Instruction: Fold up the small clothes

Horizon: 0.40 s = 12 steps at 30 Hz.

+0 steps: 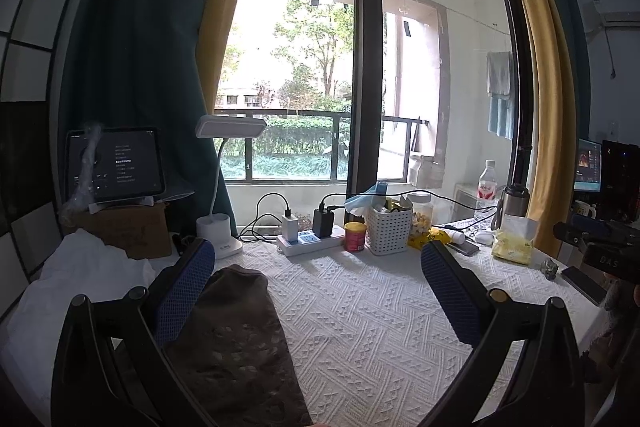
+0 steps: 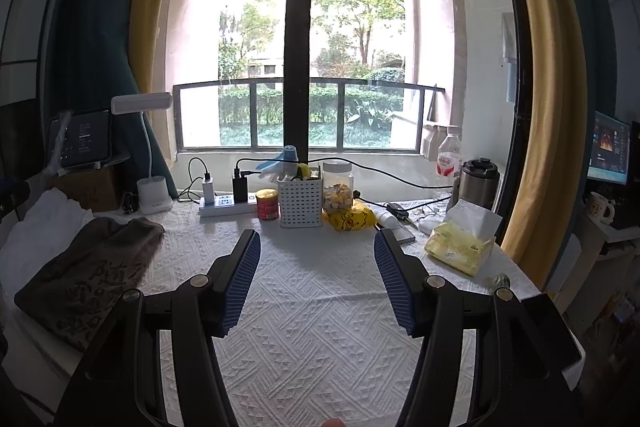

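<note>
Grippers first: the left gripper hovers with jaws wide apart and nothing between them, its left finger just over the near end of a brown garment; the right gripper also stands apart and empty above bare tablecloth. The garment lies folded at the table's left side, partly on white fabric, and carries pale printed characters (too distorted to read). Behind it are a lamp, a power strip with chargers, a red can, a white basket, a jar and a tissue pack. Likely risks: a grab could pinch the tablecloth along with the garment and drag clutter, or a sweeping fold could snag the charger cables. Bottle and can labels are illegible.
</note>
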### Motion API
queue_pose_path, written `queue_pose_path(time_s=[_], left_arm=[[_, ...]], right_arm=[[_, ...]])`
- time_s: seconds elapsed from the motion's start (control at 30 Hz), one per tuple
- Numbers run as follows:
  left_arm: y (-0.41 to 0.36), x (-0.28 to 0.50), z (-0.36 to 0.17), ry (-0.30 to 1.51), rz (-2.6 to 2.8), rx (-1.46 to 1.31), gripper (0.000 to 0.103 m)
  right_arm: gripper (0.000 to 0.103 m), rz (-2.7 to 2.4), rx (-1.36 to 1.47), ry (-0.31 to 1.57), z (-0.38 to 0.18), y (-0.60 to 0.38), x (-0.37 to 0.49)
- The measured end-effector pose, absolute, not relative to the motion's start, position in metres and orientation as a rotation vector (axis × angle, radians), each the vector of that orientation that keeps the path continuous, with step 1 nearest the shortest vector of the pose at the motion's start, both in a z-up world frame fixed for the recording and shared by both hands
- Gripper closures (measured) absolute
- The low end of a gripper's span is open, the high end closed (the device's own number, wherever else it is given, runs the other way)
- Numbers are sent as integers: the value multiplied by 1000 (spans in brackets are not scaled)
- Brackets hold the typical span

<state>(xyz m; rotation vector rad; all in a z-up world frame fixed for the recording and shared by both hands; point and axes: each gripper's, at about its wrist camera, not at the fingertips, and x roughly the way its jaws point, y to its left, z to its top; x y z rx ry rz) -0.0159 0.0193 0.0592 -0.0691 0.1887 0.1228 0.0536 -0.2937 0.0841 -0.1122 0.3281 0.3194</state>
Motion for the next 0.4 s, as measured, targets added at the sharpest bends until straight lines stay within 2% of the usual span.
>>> queue_pose_path(time_s=[0.4], left_arm=[[21,-16,58,191,102,-77,1]], right_arm=[[40,326,-117,336,82,-291,56]])
